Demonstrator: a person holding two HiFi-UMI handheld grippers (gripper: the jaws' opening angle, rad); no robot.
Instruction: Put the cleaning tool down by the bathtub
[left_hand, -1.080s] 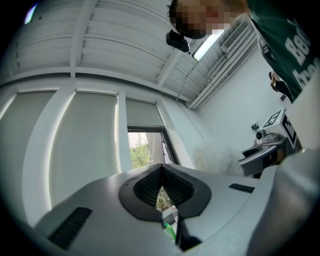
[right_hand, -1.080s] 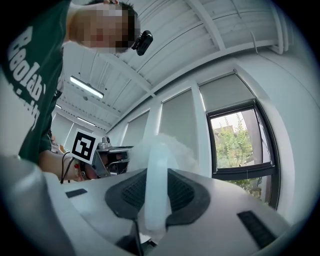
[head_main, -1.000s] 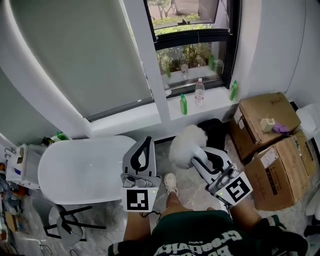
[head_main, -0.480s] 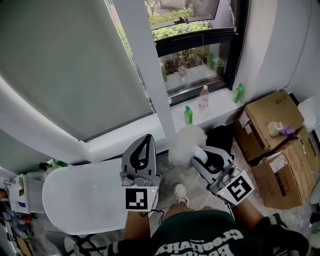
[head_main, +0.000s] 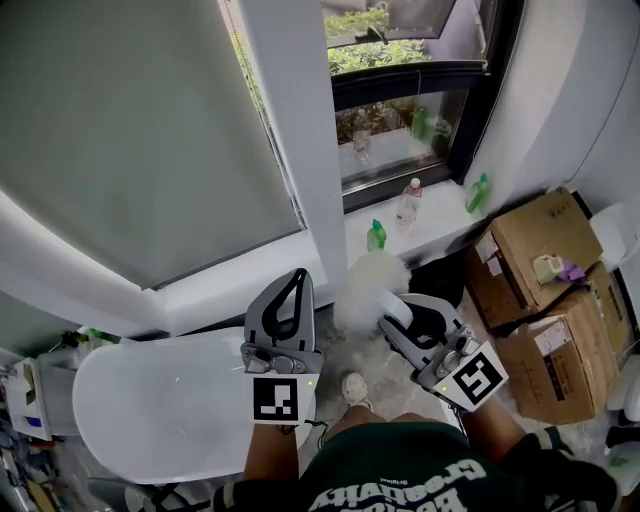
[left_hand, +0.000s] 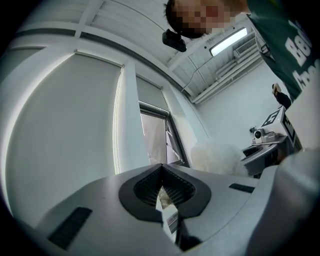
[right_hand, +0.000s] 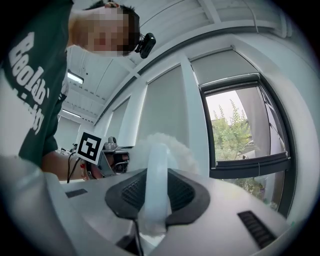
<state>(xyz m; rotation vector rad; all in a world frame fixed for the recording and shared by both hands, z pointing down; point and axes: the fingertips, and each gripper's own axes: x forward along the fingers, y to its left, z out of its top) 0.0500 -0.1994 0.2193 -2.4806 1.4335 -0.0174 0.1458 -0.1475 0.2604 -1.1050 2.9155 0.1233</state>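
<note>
White fluff on a pale handle, your cleaning tool (head_main: 370, 285) is not down yet: you carry it clear of the floor (head_main: 365, 365), so the whole put-down is left to do. In the right gripper view the handle (right_hand: 155, 180) runs straight up between the ribbed pads of your right claw (right_hand: 156, 192), which is clamped on it at a middling width, and the fluffy head (right_hand: 167, 145) stands up just past the fingertips. From the head view that right claw (head_main: 395, 320) points ahead toward the window wall, with the fluff out in front of it, above the floor near the sill (head_main: 440, 225). The bathtub (head_main: 170, 400) lies to the left of the tool and lower, its near end under your left claw (head_main: 290, 285). That left claw (left_hand: 161, 187) has its pads drawn together with nothing between them, and the tool shows off to its right (left_hand: 220, 157). As I judge it, you have yet to bring the tool down to the floor beside the tub's end, rest it there and let the handle go. The cardboard boxes (head_main: 535, 235) stand well apart on the right.
</note>
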